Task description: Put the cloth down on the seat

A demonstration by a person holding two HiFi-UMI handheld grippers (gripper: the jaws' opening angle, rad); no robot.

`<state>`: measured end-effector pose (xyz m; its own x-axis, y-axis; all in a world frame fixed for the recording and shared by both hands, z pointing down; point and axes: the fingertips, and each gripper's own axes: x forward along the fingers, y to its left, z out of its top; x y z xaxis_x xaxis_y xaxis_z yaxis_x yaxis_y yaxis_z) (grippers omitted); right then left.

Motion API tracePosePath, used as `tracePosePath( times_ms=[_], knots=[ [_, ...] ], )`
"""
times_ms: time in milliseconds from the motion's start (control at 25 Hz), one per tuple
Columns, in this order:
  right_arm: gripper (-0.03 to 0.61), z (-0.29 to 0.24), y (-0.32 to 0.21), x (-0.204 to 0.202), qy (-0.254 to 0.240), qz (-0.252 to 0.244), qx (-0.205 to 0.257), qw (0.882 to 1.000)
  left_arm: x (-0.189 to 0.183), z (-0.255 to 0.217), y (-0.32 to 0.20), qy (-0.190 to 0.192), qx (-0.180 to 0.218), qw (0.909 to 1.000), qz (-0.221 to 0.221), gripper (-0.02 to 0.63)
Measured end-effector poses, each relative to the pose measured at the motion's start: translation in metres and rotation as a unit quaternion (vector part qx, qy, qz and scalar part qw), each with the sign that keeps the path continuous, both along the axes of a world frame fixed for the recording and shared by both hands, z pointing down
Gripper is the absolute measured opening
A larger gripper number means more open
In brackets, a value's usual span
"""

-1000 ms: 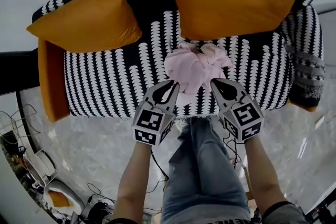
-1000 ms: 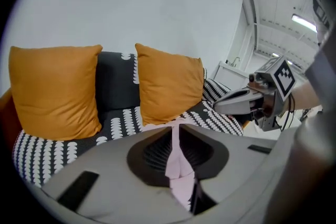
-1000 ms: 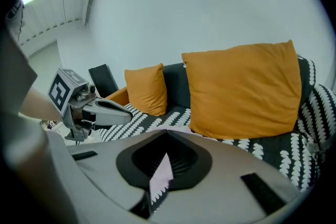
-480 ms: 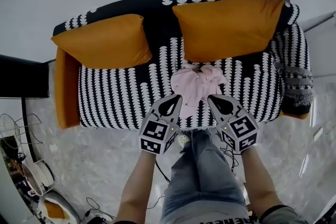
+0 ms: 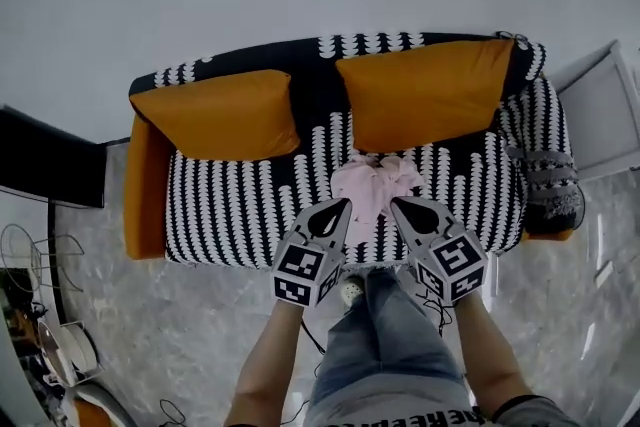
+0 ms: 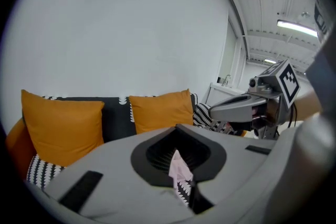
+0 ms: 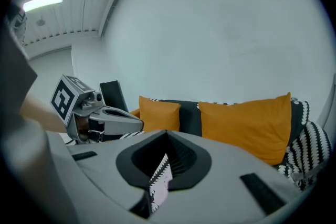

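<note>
Left gripper (image 5: 342, 206): jaws pressed together, nothing in them, only a peek of pink through the slit. Between the two grippers and a little farther away, lower down: pink cloth (image 5: 375, 185), bunched in a heap on the black-and-white seat (image 5: 240, 215), close to the near edge, right of the middle. No clear long side to the heap. About as near to one gripper as to the other. Right gripper (image 5: 394, 205): jaws together too, empty. Looks done already; to grab again, reach forward and down.
</note>
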<state>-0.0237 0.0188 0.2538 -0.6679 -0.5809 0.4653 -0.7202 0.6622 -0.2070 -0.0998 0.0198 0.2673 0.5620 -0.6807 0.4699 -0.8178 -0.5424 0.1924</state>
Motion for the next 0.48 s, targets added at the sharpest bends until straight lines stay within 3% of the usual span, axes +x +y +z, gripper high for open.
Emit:
tracePosePath(
  times_ms=[480],
  knots=[
    [0.008,-0.075,0.031,-0.009,-0.024,-0.017,0.056,0.998,0.004,-0.084,0.029,0.025,0.065,0.9976,0.000,0.028]
  ],
)
